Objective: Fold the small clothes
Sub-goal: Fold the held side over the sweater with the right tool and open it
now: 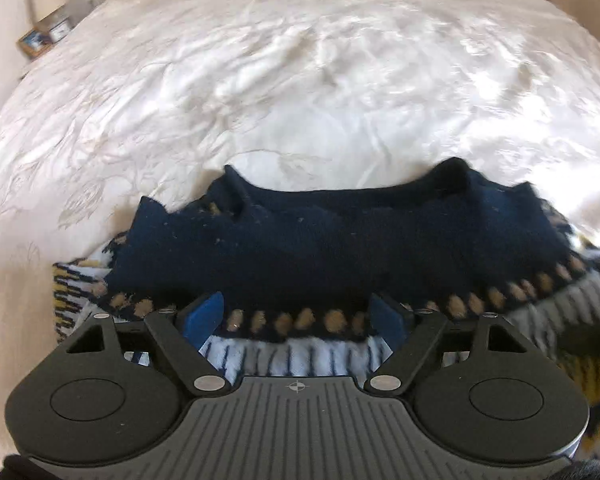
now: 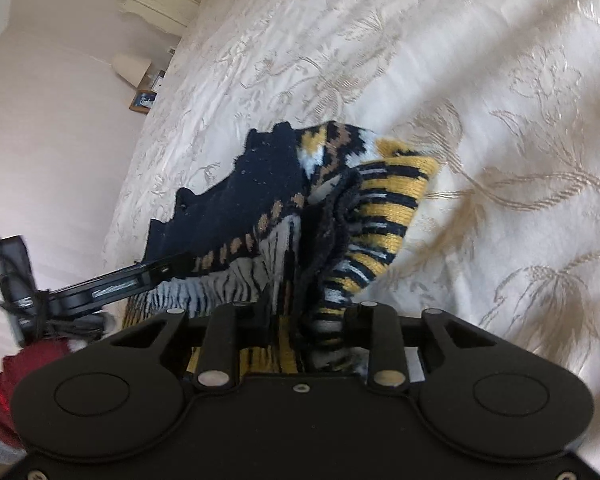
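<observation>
On the bed point(image 1: 300, 80), your sweater point(image 1: 340, 240) lies bunched, folding barely begun. Left tool point(image 1: 300, 314) gapes around its band; right tool point(image 2: 300, 312) pinches knit.

The knitted garment point(image 2: 284, 208) was navy with tan dots, yellow-and-black stripes and white bands; the bedspread point(image 1: 300, 80) was cream with a floral weave

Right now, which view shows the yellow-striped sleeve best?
The right wrist view: the sleeve shows nearly whole, yellow and black stripes running from the bedspread down into the right gripper. The left wrist view catches only blurred yellow patches at the sweater's edges.
</observation>
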Available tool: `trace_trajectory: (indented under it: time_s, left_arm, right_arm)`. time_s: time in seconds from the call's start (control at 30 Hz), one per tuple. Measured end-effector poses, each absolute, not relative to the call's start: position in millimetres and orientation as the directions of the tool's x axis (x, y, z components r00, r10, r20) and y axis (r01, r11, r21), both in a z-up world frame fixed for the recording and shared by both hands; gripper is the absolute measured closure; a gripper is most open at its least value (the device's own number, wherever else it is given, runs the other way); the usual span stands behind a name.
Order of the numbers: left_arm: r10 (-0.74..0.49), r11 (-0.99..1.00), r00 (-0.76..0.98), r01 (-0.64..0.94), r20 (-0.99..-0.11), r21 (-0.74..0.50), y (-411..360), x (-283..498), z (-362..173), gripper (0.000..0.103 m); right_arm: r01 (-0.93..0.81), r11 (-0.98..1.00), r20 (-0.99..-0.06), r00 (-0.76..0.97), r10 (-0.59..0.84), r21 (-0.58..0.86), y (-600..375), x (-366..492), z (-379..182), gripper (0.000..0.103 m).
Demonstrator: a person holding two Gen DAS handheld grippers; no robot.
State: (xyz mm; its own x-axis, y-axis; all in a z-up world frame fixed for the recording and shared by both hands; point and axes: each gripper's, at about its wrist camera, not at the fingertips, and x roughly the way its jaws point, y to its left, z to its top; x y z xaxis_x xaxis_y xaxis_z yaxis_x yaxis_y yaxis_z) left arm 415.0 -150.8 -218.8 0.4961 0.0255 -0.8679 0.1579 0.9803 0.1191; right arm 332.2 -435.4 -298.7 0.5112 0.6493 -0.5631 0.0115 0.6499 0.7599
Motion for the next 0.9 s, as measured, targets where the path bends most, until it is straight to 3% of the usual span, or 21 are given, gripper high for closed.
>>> trace_trajectory:
  time_s: [0.17,0.27,0.57,0.9]
  left_arm:
    - [0.026,0.971,0.412,0.208,-0.911,0.122,-156,438,-244,0.021]
    - [-0.021,0.981,0.412,0.186,-0.911,0.062,-143,444,-230,0.026]
    - [-0.109,0.988,0.558,0.149,-0.823,-0.029,-68,383,-163,0.029]
    - [-0.145,0.989,0.530,0.081,-0.836,-0.121,50,314,-167,0.029]
  right_arm:
    - [0.038,0.680,-0.600,0.509,0.617,0.732,-425,333,-277,0.066]
    - [0.045,0.720,-0.638,0.504,0.583,0.693,-414,334,-260,0.066]
    - [0.052,0.790,-0.696,0.510,0.505,0.611,-359,336,-199,0.068]
    - [-0.023,0.815,-0.712,0.472,0.520,0.580,-219,371,-159,0.068]
